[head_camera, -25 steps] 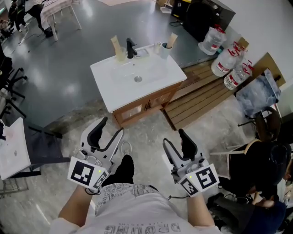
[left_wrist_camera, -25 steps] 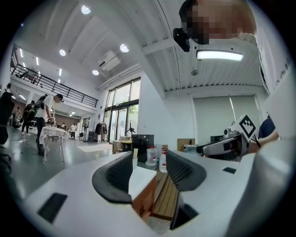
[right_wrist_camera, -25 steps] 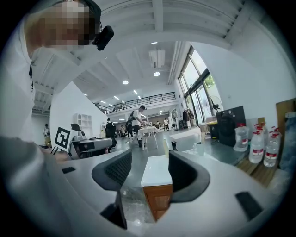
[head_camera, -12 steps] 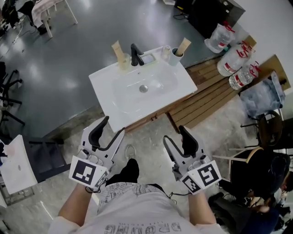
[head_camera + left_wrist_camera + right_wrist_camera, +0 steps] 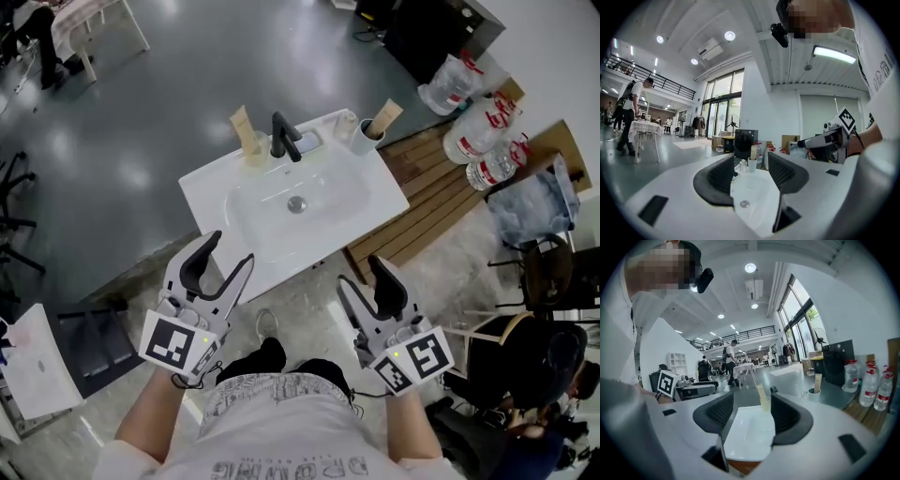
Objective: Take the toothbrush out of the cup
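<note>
Standing at the front edge of the white sink, the person carries both tools low at the waist, jaws pointed ahead over the basin.

Left gripper: jaws spread wide, nothing between them. Its own view looks through the gap across the basin to the cup.

Right gripper: likewise wide open and empty. Through its gap show only the basin and a tan tube at the back rim.

Neither tool touches anything, and both are well apart from the cup.

The cup stands upright on the back right corner of the sink top, right of the black faucet, with a small pale container just beside it. The toothbrush reads as a flat tan piece, bristles not discernible at this range. It stands in the cup and leans right, its upper end well clear of the rim.

Reading: approach stage, nothing taken out yet. Open jaws held forward suggest readiness to pinch on arrival. The cup sits to the person's right, so the right gripper looks the natural one for the exposed end. The left could steady the cup, which looks light and may tip or lift with the brush. The reach crosses the whole basin, so a lean forward seems needed.
</note>
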`<act>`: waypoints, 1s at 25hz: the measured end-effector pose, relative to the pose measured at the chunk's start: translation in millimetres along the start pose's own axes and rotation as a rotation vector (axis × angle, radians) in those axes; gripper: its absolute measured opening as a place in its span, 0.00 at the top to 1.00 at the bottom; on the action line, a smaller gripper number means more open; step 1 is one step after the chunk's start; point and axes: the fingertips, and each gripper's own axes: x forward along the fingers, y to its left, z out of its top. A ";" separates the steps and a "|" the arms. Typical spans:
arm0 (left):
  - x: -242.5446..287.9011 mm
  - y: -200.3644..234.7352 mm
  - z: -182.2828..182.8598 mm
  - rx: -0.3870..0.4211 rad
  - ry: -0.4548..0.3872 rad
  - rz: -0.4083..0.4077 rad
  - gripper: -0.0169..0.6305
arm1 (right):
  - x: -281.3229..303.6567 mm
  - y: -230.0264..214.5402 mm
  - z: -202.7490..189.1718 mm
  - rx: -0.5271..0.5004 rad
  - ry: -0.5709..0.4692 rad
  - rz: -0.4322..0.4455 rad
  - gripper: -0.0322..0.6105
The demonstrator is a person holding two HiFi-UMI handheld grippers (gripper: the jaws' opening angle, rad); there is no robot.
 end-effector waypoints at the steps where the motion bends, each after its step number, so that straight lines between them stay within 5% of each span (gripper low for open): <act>1: 2.5 3.8 1.4 0.000 -0.002 0.000 0.59 | 3.6 -1.0 2.1 0.000 -0.002 -0.002 0.56; 25: 63.7 37.7 17.4 -0.002 -0.005 0.091 0.59 | 60.4 -65.2 40.0 -0.006 -0.026 0.059 0.56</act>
